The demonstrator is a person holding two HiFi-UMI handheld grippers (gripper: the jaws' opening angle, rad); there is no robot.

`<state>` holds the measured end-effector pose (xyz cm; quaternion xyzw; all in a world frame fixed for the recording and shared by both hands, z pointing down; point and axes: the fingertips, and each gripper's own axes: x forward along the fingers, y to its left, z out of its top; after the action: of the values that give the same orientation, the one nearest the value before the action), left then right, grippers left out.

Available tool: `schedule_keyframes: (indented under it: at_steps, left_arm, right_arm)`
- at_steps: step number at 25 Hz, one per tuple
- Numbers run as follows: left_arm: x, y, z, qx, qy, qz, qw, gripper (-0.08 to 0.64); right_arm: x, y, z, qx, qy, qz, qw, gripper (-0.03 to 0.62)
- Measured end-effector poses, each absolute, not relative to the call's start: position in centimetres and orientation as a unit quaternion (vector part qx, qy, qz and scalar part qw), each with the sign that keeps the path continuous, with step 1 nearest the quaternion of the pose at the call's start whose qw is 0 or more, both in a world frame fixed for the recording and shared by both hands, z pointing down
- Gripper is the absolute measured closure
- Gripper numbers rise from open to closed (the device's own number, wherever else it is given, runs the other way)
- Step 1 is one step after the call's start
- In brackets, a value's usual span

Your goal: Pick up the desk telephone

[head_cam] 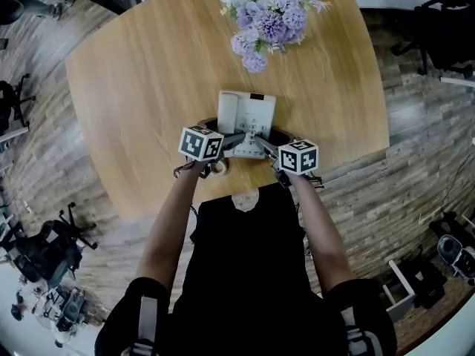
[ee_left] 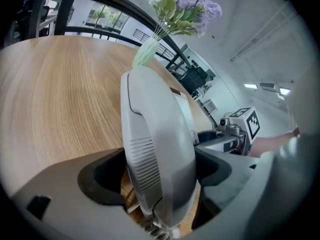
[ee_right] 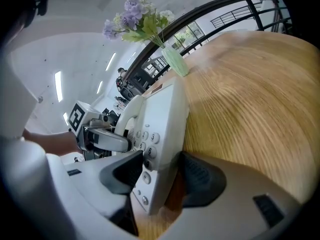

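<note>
Only the left gripper view shows your L gripper (ee_left: 159, 174) clamped on the handset (ee_left: 157, 144). The R gripper (ee_right: 159, 170) pinches the desk telephone (head_cam: 247, 114) by its keypad (ee_right: 148, 151) side. Phone's near the table (head_cam: 141, 73) front edge, long axis pointing away from you twd the flowers (head_cam: 269, 15).
</note>
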<state>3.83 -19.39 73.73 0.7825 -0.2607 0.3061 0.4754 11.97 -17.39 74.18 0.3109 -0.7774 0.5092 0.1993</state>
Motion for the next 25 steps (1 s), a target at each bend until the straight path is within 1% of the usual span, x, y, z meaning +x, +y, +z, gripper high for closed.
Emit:
schedule_keyframes:
  at_steps: [10, 25]
  left_arm:
    - [3.63, -19.62, 73.45, 0.794, -0.284, 0.249, 0.477, 0.166]
    - [3.67, -19.63, 73.39, 0.789, -0.289, 0.245, 0.484, 0.166]
  right_arm:
    - [11.97, -17.39, 74.2, 0.315, -0.772, 0.518, 0.191, 0.348]
    - [12.11, -17.46, 73.98, 0.327, -0.768, 0.516, 0.193, 0.356]
